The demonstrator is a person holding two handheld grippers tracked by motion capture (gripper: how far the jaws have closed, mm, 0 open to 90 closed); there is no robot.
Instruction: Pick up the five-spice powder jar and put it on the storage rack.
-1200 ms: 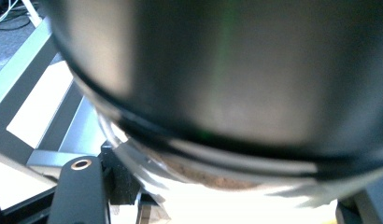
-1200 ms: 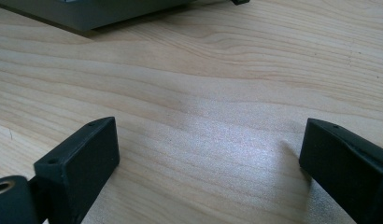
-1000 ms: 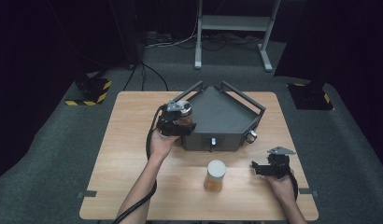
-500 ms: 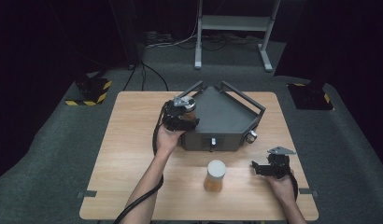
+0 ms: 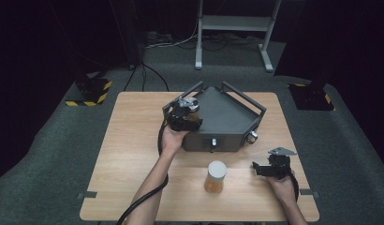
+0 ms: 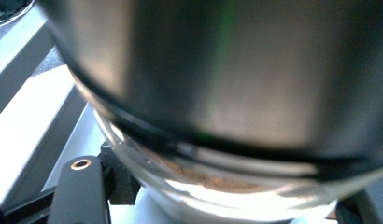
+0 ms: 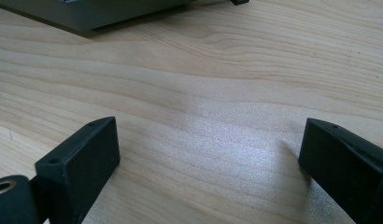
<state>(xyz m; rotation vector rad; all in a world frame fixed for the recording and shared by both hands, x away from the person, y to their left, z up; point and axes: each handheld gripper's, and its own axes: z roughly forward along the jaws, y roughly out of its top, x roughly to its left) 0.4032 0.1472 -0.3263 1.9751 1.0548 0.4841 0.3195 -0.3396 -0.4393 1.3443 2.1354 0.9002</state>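
My left gripper [image 5: 184,114] hangs over the left front corner of a dark grey five-sided tray [image 5: 227,117] and is shut on a glass jar [image 5: 193,120]. In the left gripper view the jar [image 6: 227,93] sits very close, with a black lid, a clear wall and brown contents, clamped between the jaws of the left gripper [image 6: 222,200]. A second jar [image 5: 216,176], with a white lid and amber contents, stands on the table in front of the tray. My right gripper [image 5: 261,169] rests low at the table's right front and is open, and in its own view the right gripper [image 7: 208,149] has only bare wood between its jaws.
The wooden table [image 5: 134,140] has free room to the left of the tray. The tray has raised rails [image 5: 244,96] and a latch [image 5: 212,142] on its front wall [image 7: 101,14]. A metal stand [image 5: 232,28] and cables lie on the floor beyond.
My left gripper has moved a little to the right and down, carrying the jar further over the tray's corner. The right gripper and the white-lidded jar have stayed still.
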